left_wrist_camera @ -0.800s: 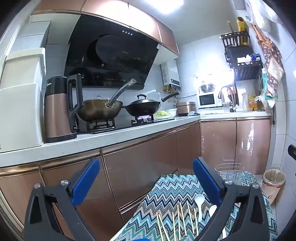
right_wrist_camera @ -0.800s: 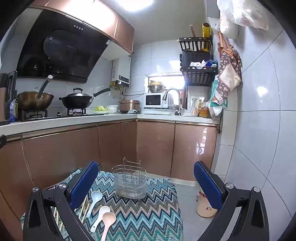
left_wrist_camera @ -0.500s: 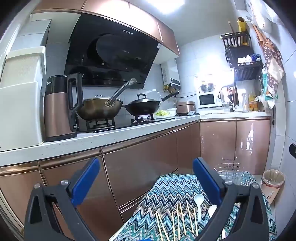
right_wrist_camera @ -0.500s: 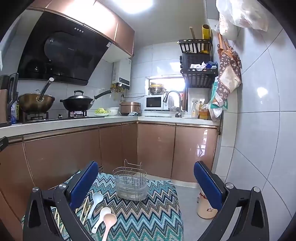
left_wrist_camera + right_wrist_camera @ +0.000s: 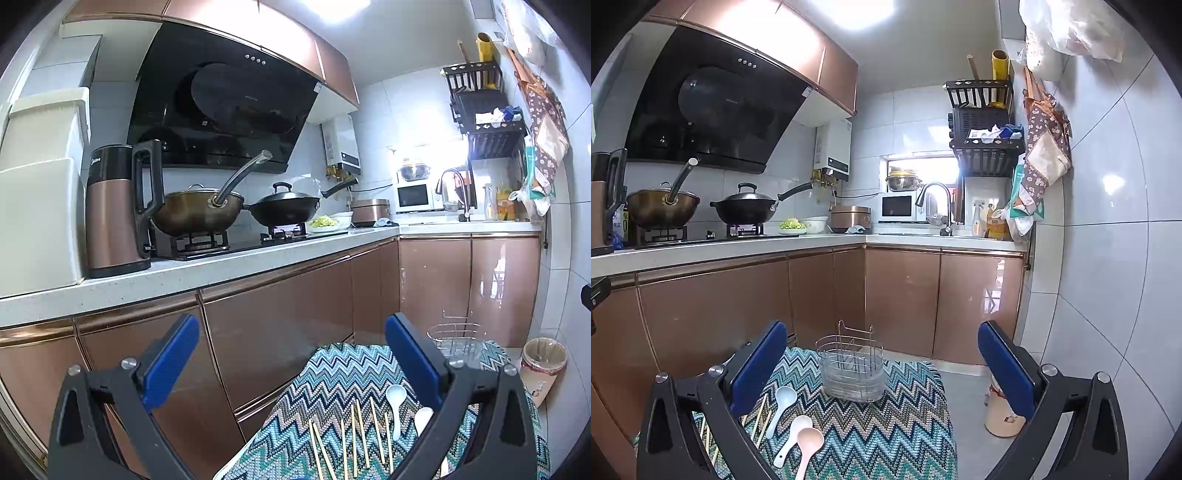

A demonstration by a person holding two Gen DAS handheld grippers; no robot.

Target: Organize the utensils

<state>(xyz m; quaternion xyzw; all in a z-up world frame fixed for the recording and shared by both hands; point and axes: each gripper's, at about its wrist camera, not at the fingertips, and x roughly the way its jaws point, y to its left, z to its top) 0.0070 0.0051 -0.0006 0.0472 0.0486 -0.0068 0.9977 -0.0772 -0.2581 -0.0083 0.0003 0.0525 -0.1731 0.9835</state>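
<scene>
A small table under a zigzag cloth (image 5: pixel 886 435) carries a wire utensil holder (image 5: pixel 851 373) at its far end. Two white spoons (image 5: pixel 781 402) and a pink spoon (image 5: pixel 809 443) lie in front of the holder, and several wooden chopsticks (image 5: pixel 354 439) lie to their left. My right gripper (image 5: pixel 882 373) hangs open above the table's near end, nothing between its blue pads. Over the table's left side my left gripper (image 5: pixel 291 363) is open and empty too. In the left wrist view its right finger hides part of the holder (image 5: pixel 458 338).
Copper cabinet fronts (image 5: pixel 713 310) run close along the left and the far side under a white counter. A stove with two woks (image 5: pixel 199 210) and a kettle (image 5: pixel 114 206) stand on it. A waste bin (image 5: pixel 999 413) sits on the floor right of the table, by the tiled wall.
Both views have drifted slightly, and the table shows a little more fully. The spoons, chopsticks and holder lie as before. Both grippers stay open.
</scene>
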